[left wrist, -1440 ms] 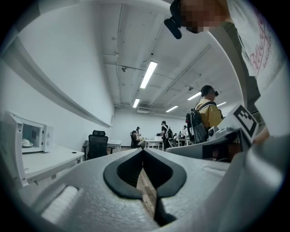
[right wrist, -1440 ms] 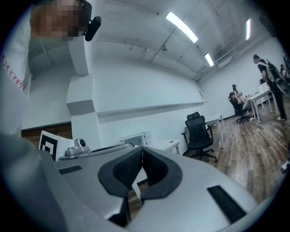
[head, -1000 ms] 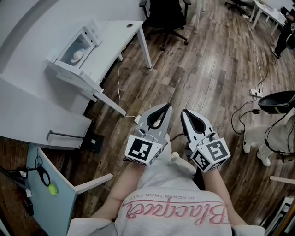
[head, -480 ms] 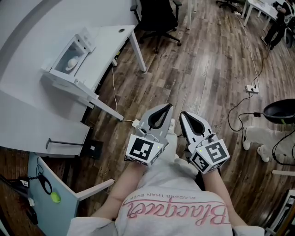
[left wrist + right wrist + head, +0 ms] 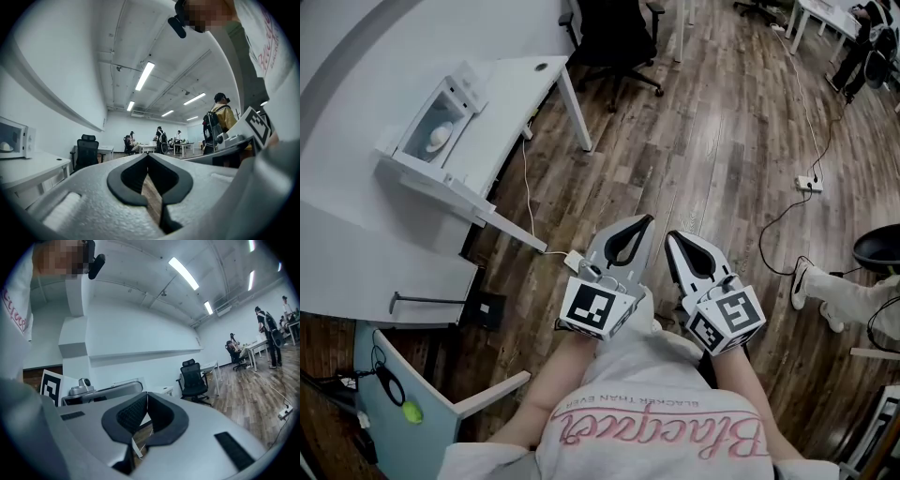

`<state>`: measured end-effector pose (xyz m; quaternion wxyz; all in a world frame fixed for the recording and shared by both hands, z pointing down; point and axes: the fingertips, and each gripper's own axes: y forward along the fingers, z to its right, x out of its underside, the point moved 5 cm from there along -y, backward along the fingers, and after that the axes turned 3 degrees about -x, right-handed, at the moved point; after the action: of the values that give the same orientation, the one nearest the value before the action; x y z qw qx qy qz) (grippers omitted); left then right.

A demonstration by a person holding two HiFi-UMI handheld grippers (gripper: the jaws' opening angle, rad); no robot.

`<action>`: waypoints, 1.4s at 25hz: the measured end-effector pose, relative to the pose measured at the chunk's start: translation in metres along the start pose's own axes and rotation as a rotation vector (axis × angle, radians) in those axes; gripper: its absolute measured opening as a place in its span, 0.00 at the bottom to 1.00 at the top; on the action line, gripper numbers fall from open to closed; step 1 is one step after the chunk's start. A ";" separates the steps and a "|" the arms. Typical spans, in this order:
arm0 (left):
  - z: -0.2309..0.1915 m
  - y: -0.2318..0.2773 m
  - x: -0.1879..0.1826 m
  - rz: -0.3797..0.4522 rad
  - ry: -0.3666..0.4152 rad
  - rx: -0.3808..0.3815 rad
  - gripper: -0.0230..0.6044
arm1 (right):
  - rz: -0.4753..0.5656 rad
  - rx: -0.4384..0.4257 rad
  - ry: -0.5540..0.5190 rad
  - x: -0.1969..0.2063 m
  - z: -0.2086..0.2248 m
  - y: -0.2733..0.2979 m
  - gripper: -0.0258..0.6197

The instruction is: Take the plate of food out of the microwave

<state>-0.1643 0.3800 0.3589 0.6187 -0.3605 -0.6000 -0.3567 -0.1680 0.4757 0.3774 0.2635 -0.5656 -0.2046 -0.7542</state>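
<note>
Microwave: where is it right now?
In the head view the microwave sits at upper left on the white desk. The left gripper view shows it at the far left edge, left of the black office chair.

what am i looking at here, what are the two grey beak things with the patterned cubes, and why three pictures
There is no robot here: a person holds a two-jaw gripper in each hand. The head view comes from a camera on the person's head, looking down at the left gripper and the right gripper above the wooden floor. The other two pictures come from a camera on each gripper, looking along its jaws. Both pairs of jaws are closed with nothing in them. The patterned cubes are parts of the grippers. Off to the left, on a white desk, stands the microwave with the plate of food inside, not yet reached.
</note>
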 end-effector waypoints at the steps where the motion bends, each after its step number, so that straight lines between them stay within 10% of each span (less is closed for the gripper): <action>1: -0.005 0.003 0.000 0.001 0.000 -0.003 0.05 | -0.003 0.002 0.000 -0.001 0.003 0.005 0.06; 35: -0.217 0.105 0.012 0.029 -0.062 -0.196 0.05 | -0.102 -0.134 -0.063 -0.034 0.080 0.243 0.06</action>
<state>0.0330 0.2417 0.3644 0.5668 -0.4386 -0.5759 -0.3933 0.0516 0.3413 0.3689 0.1798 -0.5943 -0.1903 -0.7604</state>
